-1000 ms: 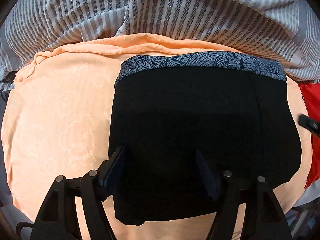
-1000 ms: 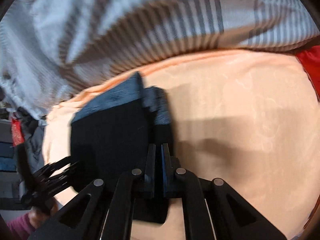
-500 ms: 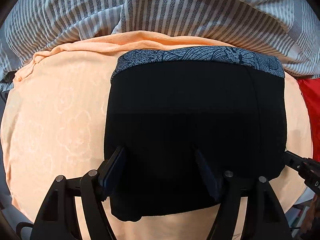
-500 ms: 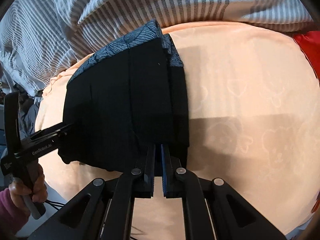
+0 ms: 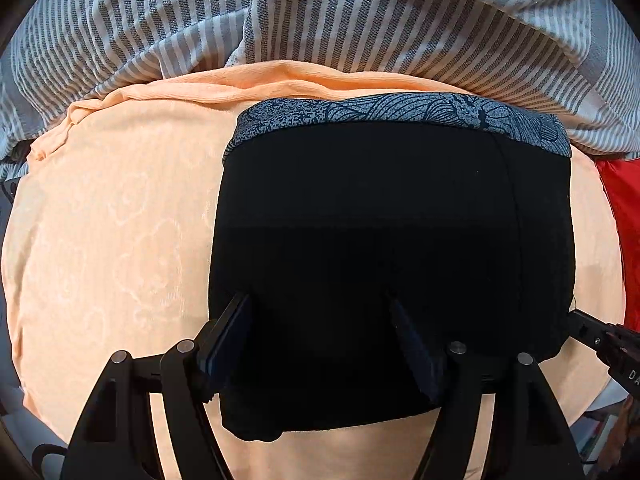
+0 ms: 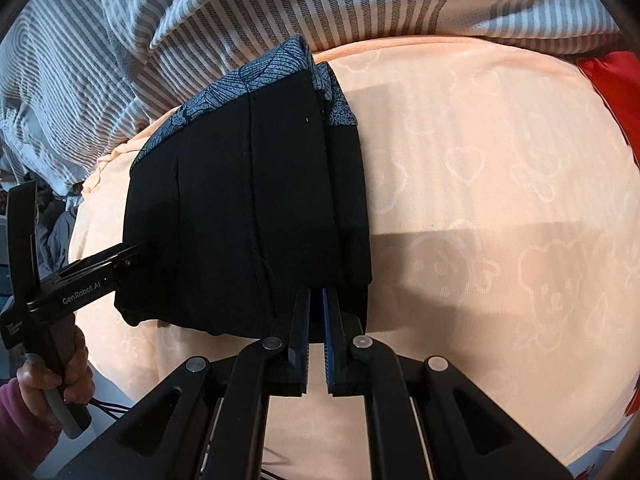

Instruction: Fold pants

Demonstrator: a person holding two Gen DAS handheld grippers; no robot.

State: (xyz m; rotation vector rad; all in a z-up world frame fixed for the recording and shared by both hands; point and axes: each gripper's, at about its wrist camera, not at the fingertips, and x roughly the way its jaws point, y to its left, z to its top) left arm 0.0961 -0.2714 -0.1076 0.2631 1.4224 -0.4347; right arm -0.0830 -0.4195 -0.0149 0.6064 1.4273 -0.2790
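Moved since earlier view: my right tongs (image 6: 316,320) came across and down from the bare peach sheet to the near right corner of the shorts; my left tongs (image 5: 320,332) kept their spot.
Task item: black shorts (image 5: 392,248) with a blue patterned waistband (image 5: 400,114), already folded into a compact rectangle, lying flat on the peach sheet (image 5: 112,216) of the bed, waistband toward the striped duvet (image 5: 320,20).
Left tongs: pointing straight down over the near part of the shorts, jaws spread wide, nothing pinched; whether the tips press on the cloth I cannot tell.
Right tongs: jaws drawn together at the near right hem, seen from the left wrist view at the shorts' right edge (image 5: 592,336); black cloth sits right at the tips, but whether any layer is caught between them I cannot tell.
Layers: right wrist view shows stacked edges along the right side, the lower ones jutting out past the top layer.
Risk 1: if the right tongs hold only the top layer, a lift would peel the stack apart and undo the fold.
Risk 2: if the left tongs rest loosely, a pull from the right would drag the whole bundle and skew it.
Risk 3: soft sheet could bunch up under the shorts and get pinched along with them.
Nearby: red cloth (image 6: 616,80) at the far right, well apart from the shorts.
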